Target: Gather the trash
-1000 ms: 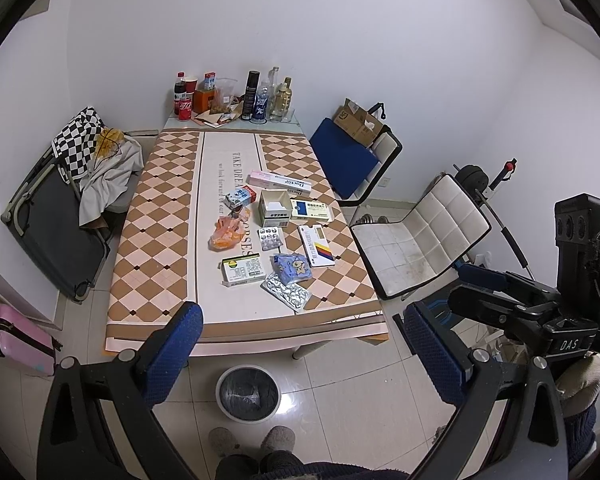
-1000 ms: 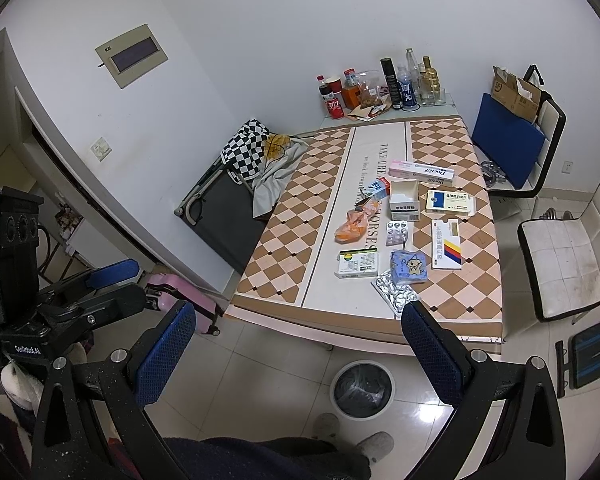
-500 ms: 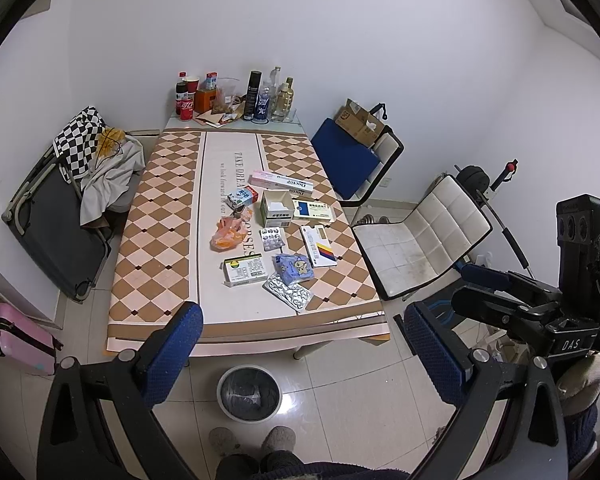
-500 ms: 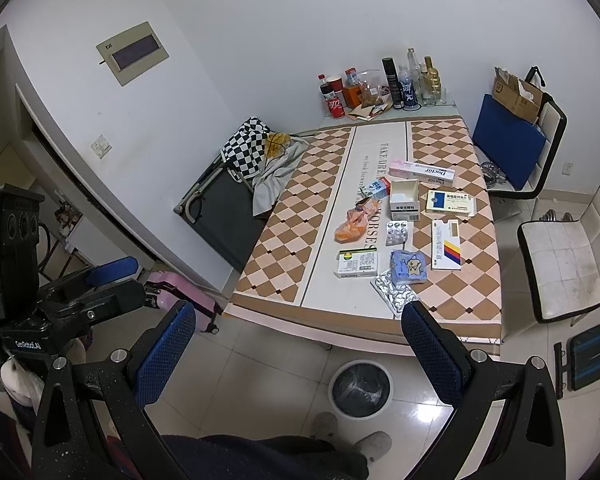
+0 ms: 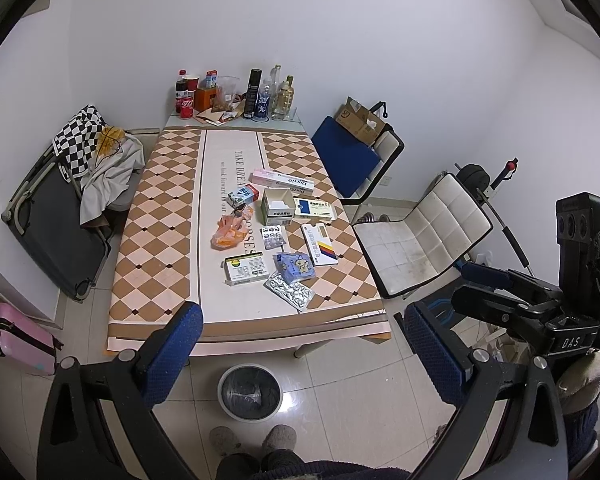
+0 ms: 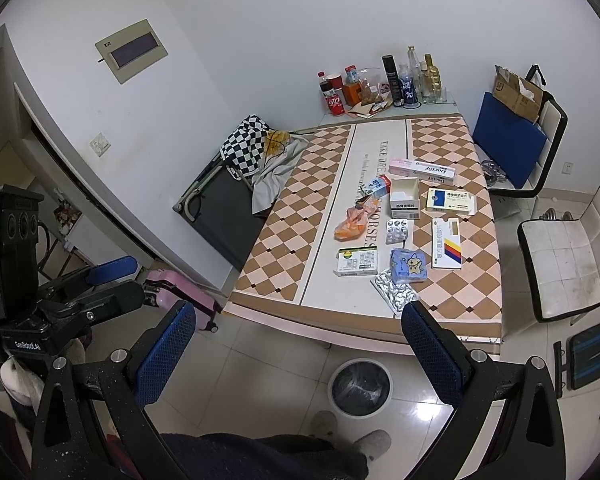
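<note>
Both your left tongs [image 5: 300,344] and right tongs [image 6: 298,338] are spread, empty; the foil blister sheet [image 5: 289,291] lies ahead at the table [image 5: 156,216] edge, nearer your right.

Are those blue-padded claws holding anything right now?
No. The left gripper and right gripper are both open and empty, above the floor before the checkered table.

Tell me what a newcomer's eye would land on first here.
First, the scatter of medicine boxes, blister packs and an orange plastic bag on the near half of the checkered table. Next, the white trash bin on the floor just in front of the table's near edge. Both the left claw and right claw hang open and empty, back from the table.
</note>
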`<state>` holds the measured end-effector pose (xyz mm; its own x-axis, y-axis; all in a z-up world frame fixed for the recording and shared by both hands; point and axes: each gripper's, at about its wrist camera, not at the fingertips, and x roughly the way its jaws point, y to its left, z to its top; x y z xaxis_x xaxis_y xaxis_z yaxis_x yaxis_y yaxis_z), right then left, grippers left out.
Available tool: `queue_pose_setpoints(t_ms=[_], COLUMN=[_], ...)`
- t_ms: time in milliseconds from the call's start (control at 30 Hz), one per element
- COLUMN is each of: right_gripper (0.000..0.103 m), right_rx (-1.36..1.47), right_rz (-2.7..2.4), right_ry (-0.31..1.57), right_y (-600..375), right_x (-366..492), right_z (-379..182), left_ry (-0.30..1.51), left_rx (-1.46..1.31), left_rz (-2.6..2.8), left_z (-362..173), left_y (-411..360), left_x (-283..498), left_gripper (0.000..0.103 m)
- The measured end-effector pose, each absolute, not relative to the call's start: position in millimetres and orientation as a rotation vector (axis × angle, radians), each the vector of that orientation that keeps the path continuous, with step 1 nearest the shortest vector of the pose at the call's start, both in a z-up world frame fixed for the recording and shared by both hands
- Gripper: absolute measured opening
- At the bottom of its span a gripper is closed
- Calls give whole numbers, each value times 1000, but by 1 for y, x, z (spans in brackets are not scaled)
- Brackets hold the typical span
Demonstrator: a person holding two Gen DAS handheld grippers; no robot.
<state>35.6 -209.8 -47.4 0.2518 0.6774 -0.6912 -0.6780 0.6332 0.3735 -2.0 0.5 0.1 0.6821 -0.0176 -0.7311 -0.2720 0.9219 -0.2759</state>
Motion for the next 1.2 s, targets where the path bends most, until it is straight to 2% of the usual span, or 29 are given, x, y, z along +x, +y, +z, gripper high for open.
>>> queue_pose_setpoints(t_ms=[567, 733, 933, 1200], right_gripper=[103, 103, 103, 103], right_rx=[8, 69, 141, 104], right_rz=[922, 848, 601, 358], right_ry=[953, 974, 1051, 1275], right_y=[-198, -192, -186, -161], right_x=[29, 43, 107, 256], right_z=[-54, -64, -118, -249], left_ry=[820, 840, 917, 1136], left_rx=[-384, -347, -253, -195], left_rz=[143, 212, 383, 419], left_z=[-3, -35, -95, -191], left_y=[-7, 21, 59, 106], left_x=[-3, 8, 76, 207], left_gripper=[103, 103, 103, 102])
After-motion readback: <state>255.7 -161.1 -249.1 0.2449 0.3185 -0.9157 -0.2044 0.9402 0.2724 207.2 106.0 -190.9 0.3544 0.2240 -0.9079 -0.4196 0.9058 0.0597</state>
